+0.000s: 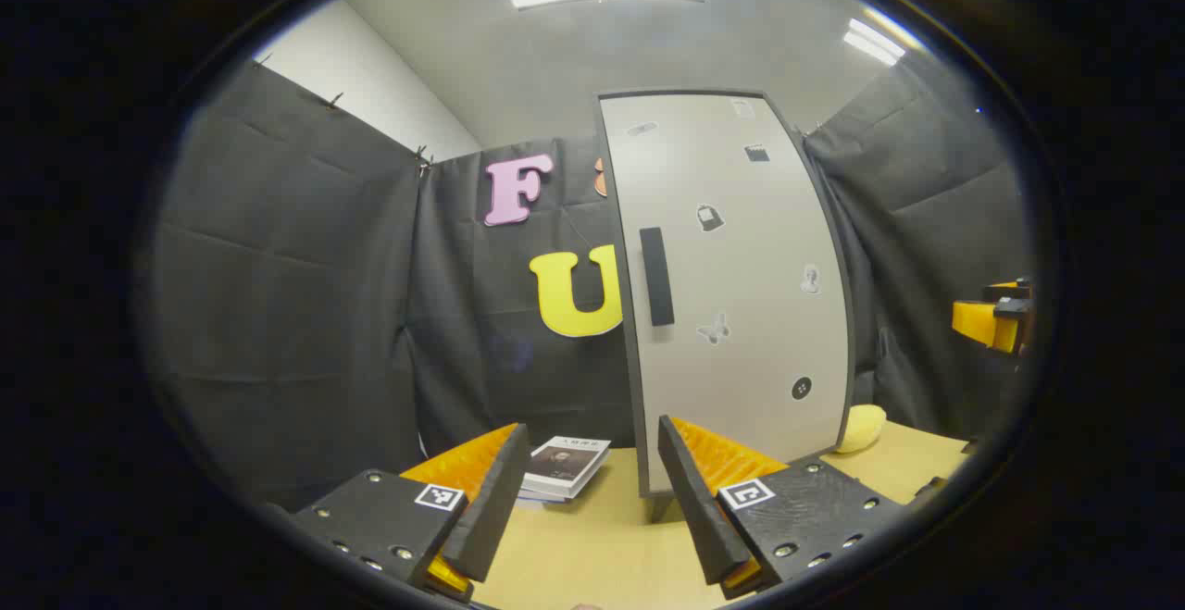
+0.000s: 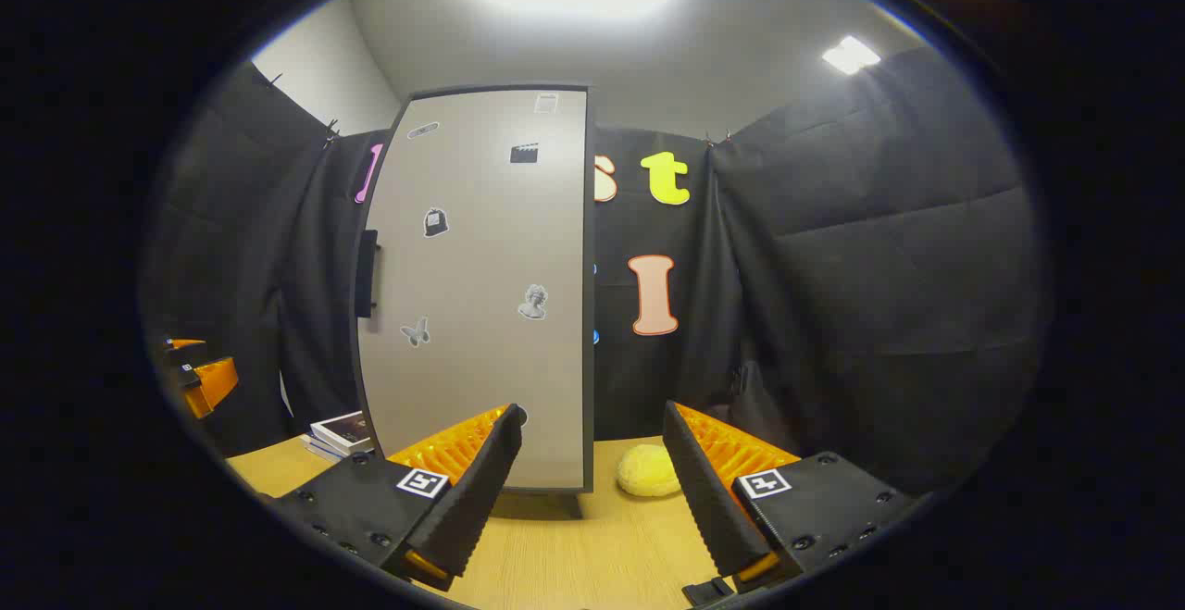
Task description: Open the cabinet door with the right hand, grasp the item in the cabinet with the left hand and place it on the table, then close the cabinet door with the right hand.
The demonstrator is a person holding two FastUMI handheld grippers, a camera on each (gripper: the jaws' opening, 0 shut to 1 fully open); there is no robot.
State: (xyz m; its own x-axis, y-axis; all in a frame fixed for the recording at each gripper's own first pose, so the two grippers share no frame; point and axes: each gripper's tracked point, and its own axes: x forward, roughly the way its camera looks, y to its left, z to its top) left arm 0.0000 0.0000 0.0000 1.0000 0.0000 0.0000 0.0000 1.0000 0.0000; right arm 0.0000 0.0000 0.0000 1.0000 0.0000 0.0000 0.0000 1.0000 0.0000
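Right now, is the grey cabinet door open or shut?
Shut: the grey cabinet door sits flush in its dark frame, nothing inside visible, black handle untouched.

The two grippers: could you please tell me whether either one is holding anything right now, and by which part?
Nothing is held. The left gripper and the right gripper both have open jaws with only air between them, short of the closed grey cabinet door.

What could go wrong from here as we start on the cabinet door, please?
The dark vertical handle sits on the tall grey cabinet door's far edge from the right gripper, so reaching it may be awkward. The swinging door could sweep the stacked books beside it. The left gripper hovers close and may block the swing.
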